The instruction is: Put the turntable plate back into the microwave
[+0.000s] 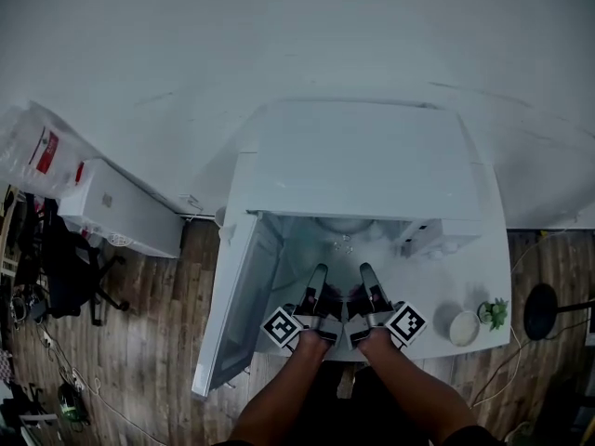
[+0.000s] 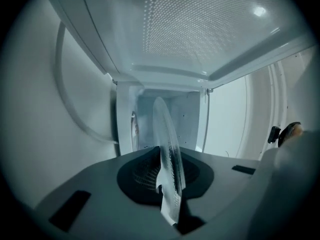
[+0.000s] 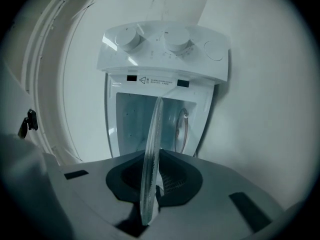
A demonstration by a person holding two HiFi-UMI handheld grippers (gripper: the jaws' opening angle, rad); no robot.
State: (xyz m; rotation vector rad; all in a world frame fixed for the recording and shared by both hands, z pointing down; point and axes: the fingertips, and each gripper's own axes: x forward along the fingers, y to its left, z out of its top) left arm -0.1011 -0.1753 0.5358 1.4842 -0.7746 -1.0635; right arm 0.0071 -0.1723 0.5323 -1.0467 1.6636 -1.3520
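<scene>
1. Left gripper (image 2: 169, 186): jaws narrow, clamped on the near rim of the plate (image 2: 167, 139).
2. Right gripper (image 3: 150, 186): same narrow pinch on the near rim, just beside the left one.
3. Plate: clear ribbed glass, held flat out ahead of both grippers at the mouth of the microwave (image 1: 363, 156). Its far edge looks just inside, and it is not set down yet.
4. Handling, my read: stiff, fairly heavy, slick, breakable. A rim-only hold puts the weight out front, so it could sag or slip. Two rim grips side by side suit it. Lower it flat, no dropping.
5. Small white bowl (image 1: 462, 327) on the table (image 1: 437, 291), right of the hands. Can't tell its contents. A little plant (image 1: 493, 312) sits beside it.
6. Microwave cavity: door (image 1: 237, 305) is swung open to the left. I see nothing inside but the plate's far part. Can't tell if there is a roller ring or hub.
</scene>
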